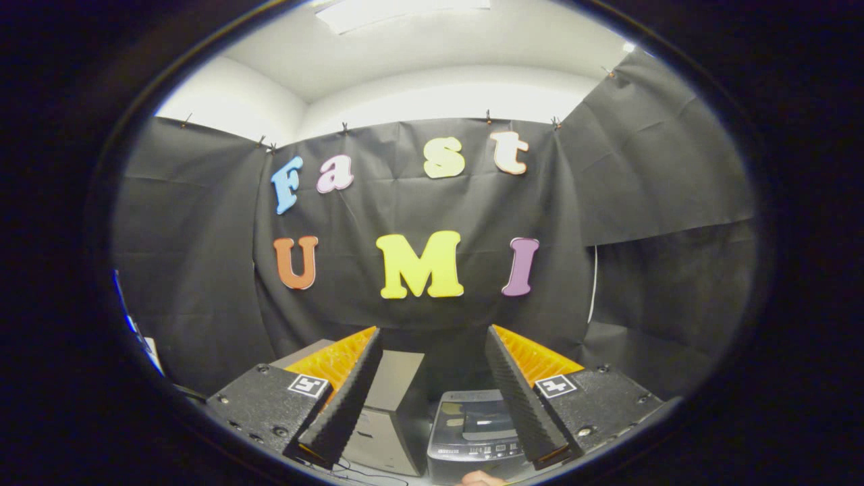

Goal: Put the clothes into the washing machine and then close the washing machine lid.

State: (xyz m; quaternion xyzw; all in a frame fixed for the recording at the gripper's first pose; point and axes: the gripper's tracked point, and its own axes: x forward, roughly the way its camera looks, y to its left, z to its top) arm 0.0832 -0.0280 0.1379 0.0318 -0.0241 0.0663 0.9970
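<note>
The claw (pixel 432 344) is held level and high, pointing at the black cloth wall (pixel 432 202), with both ridged, wedge-shaped fingers spread wide apart and gripping nothing. Below and between the fingers sits a small grey washing machine (pixel 472 432), box-shaped, with a dark glossy lid (pixel 486 422) lying flat. Just beside it, nearer the left finger, stands a plain grey box (pixel 391 418) with smooth faces.
</note>
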